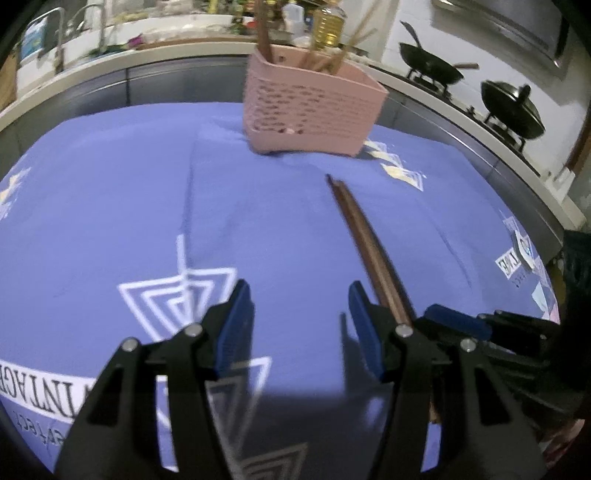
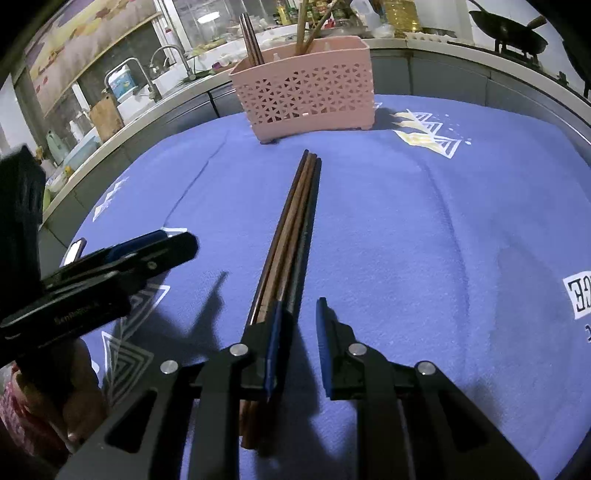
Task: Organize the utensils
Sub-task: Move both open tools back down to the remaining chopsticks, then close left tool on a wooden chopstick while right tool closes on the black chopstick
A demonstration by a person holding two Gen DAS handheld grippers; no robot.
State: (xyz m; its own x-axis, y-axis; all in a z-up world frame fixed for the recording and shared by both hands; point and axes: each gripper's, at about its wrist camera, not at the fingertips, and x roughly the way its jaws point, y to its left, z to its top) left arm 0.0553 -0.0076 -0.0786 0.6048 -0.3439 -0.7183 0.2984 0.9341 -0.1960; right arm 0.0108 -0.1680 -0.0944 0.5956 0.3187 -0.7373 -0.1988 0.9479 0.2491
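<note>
A bundle of brown wooden chopsticks (image 2: pixel 291 229) lies on the blue cloth, tips toward a pink perforated utensil basket (image 2: pixel 306 92) that holds several upright chopsticks. My right gripper (image 2: pixel 299 317) is open; its left finger rests over the bundle's near end and nothing sits between the pads. My left gripper (image 1: pixel 299 299) is open and empty, just left of the same chopsticks (image 1: pixel 365 243). The basket (image 1: pixel 310 110) stands ahead of it. The right gripper (image 1: pixel 458 325) shows at the lower right of the left wrist view, and the left gripper (image 2: pixel 147 247) at the left of the right wrist view.
The blue printed cloth (image 2: pixel 443 240) covers the table. Behind runs a kitchen counter with a sink and taps (image 2: pixel 162 70), an oil bottle (image 1: pixel 328 26) and black woks on a stove (image 1: pixel 436 66).
</note>
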